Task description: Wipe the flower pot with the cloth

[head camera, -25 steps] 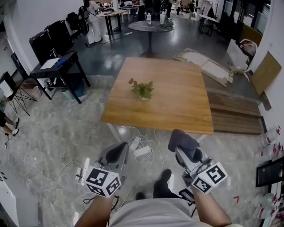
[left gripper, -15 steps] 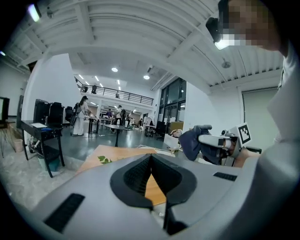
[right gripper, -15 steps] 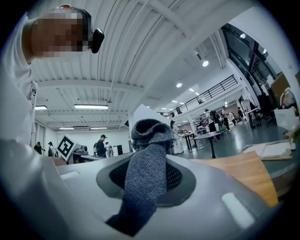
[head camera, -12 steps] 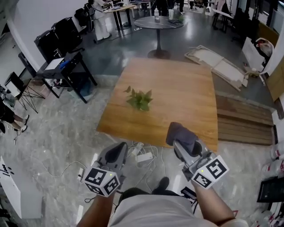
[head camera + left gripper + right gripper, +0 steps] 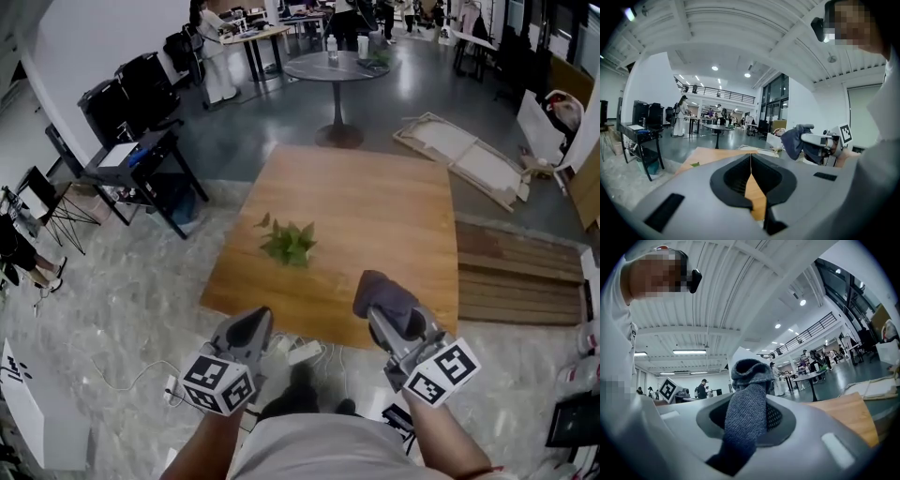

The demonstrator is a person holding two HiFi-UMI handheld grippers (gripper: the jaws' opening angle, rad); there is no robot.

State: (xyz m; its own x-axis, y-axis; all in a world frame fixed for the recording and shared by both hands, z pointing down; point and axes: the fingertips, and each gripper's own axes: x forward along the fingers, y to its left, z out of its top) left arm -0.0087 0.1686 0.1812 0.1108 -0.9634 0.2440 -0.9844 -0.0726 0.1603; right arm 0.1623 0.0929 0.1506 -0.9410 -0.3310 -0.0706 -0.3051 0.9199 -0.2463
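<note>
A small green plant in its flower pot stands on the left half of the wooden table; the leaves hide most of the pot. My left gripper is shut and empty, held short of the table's near edge. My right gripper is shut on the dark grey cloth, which bunches out past the fingertips over the near edge. In the right gripper view the cloth fills the gap between the jaws. The left gripper view shows closed jaws, the table ahead and the cloth at right.
A power strip and cables lie on the marble floor below the table's near edge. A black cart stands left of the table, a round table beyond it, boards on the floor at right. People stand far back.
Both grippers have come closer to the table; the cloth now reaches over its near edge. The plant and table sit lower and nearer in the head view. Grips are unchanged.
</note>
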